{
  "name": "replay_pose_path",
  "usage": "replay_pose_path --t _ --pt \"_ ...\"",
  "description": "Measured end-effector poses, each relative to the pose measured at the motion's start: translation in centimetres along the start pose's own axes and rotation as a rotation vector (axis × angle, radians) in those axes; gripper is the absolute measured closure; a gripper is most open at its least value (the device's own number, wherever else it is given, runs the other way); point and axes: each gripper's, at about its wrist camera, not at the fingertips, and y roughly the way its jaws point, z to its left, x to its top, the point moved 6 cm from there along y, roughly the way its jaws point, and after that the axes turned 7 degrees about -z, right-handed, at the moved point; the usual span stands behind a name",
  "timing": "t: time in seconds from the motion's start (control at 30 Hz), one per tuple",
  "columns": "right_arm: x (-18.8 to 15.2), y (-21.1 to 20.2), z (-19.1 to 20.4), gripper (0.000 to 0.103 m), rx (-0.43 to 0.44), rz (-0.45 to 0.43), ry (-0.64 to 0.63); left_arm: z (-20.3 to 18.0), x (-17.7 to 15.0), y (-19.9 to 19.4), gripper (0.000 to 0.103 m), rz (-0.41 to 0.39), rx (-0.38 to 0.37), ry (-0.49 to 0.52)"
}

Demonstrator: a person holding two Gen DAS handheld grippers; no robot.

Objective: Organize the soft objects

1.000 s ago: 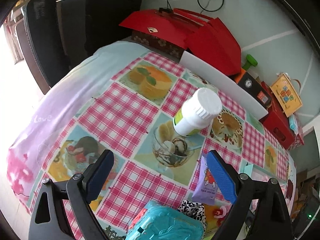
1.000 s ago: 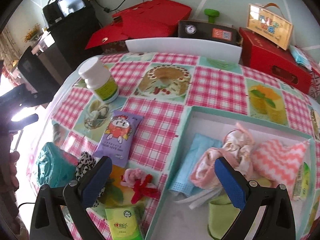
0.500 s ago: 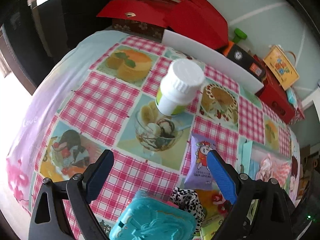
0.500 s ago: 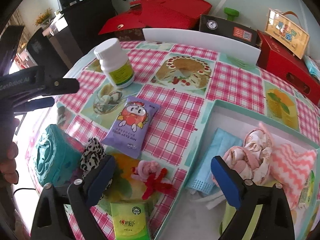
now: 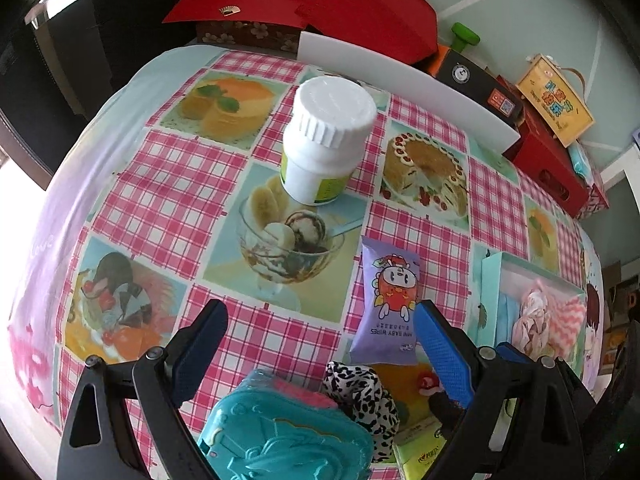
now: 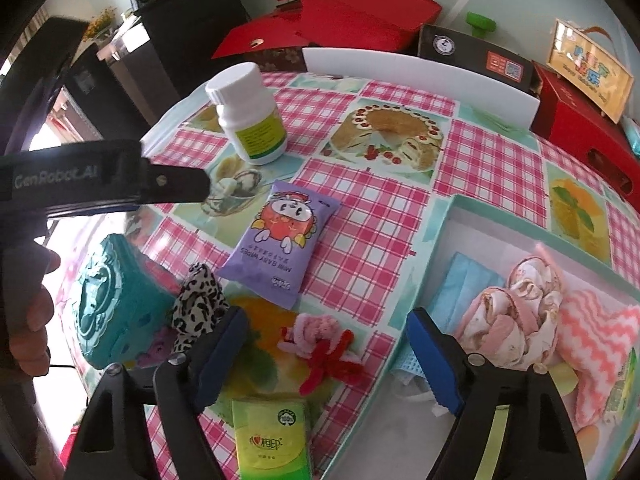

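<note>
A pink and red hair tie (image 6: 320,348) lies on the checked tablecloth beside a teal tray (image 6: 444,216). My right gripper (image 6: 326,320) hovers over the hair tie with its jaws closing. The tie sits between the blue pads, and neither pad touches it. Close by lie a purple wipes pack (image 6: 282,236), a leopard-print scrunchie (image 6: 198,306) and a green tissue pack (image 6: 272,440). The tray holds a blue mask (image 6: 464,284), a floral cloth (image 6: 516,316) and a chevron cloth (image 6: 592,332). My left gripper (image 5: 320,312) stands open over bare tablecloth, with the wipes pack (image 5: 386,304) by its right finger.
A white bottle (image 5: 324,140) stands upright on the far part of the table. A teal box (image 6: 112,300) sits at the near left, with a person's hand (image 6: 28,320) beside it. Red boxes (image 6: 332,20) and a white board (image 6: 420,68) line the back edge.
My right gripper's jaws have narrowed above the hair tie. The left gripper has come lower and nearer to the bottle, and now reaches into the right wrist view from the left.
</note>
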Motion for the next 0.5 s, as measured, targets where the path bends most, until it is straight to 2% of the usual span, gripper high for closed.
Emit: replay_pose_path --t 0.03,0.1,0.23,0.3,0.43,0.5 --pt "0.0 0.1 0.1 0.021 0.002 0.002 -0.003 -0.1 -0.1 0.1 0.009 0.004 0.0 0.004" --pt "-0.1 0.3 0.3 0.03 0.01 0.009 -0.007 -0.2 -0.1 0.1 0.009 0.007 -0.003 0.01" --pt "-0.3 0.7 0.5 0.031 0.013 0.023 -0.011 -0.5 -0.2 0.3 0.009 0.013 -0.006 0.018" --pt "-0.4 1.0 0.6 0.038 0.013 0.032 -0.016 -0.5 -0.2 0.4 0.009 0.017 -0.005 0.019" --pt "-0.8 1.4 0.4 0.041 0.009 0.049 -0.017 -0.6 -0.3 0.6 0.009 0.022 -0.006 0.023" --pt "-0.9 1.5 0.3 0.046 0.003 0.049 -0.024 -0.6 -0.3 0.7 0.009 0.022 -0.006 0.023"
